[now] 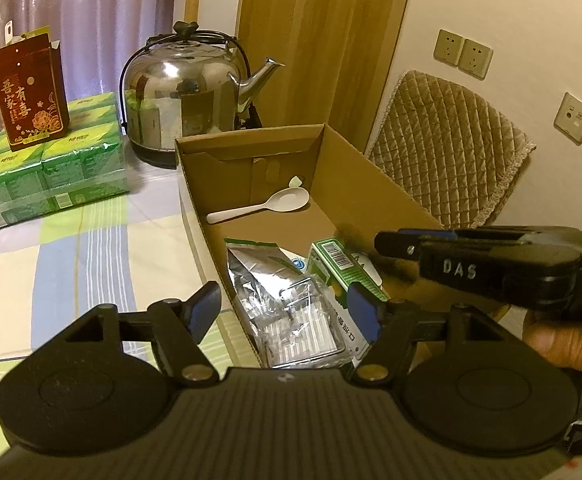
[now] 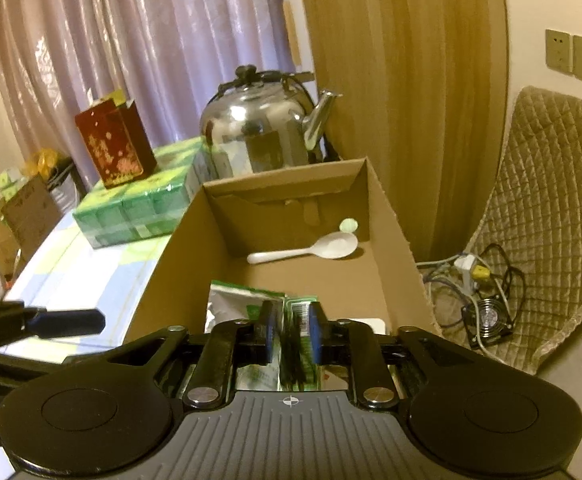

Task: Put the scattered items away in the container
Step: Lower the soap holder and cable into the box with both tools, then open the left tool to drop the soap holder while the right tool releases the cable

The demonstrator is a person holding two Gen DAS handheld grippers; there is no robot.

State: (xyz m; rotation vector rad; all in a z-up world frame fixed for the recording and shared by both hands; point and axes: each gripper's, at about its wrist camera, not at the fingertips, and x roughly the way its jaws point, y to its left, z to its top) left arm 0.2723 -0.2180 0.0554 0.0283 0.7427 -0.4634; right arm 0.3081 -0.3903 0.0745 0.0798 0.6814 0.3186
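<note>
An open cardboard box [image 1: 251, 148] [image 2: 283, 184] stands on the checked tablecloth. It holds a white spoon [image 1: 267, 202] [image 2: 311, 250] at the far end and a silver foil bag [image 1: 255, 272] [image 2: 235, 304] and a clear plastic case [image 1: 307, 320] at the near end. A green carton [image 1: 331, 264] [image 2: 299, 312] stands on edge over these. My right gripper [image 2: 293, 332] [image 1: 387, 244] is inside the box with its jaws narrow, shut on the carton. My left gripper [image 1: 283, 312] hangs open over the box's near left corner and holds nothing.
A steel kettle [image 1: 183, 88] stands behind the box. Left of it lie green tissue packs [image 1: 51, 168] with a red gift box [image 1: 31, 92] on top. A quilted chair back [image 1: 451, 140] is at the right, with cables and a small fan [image 2: 487, 316] on the floor.
</note>
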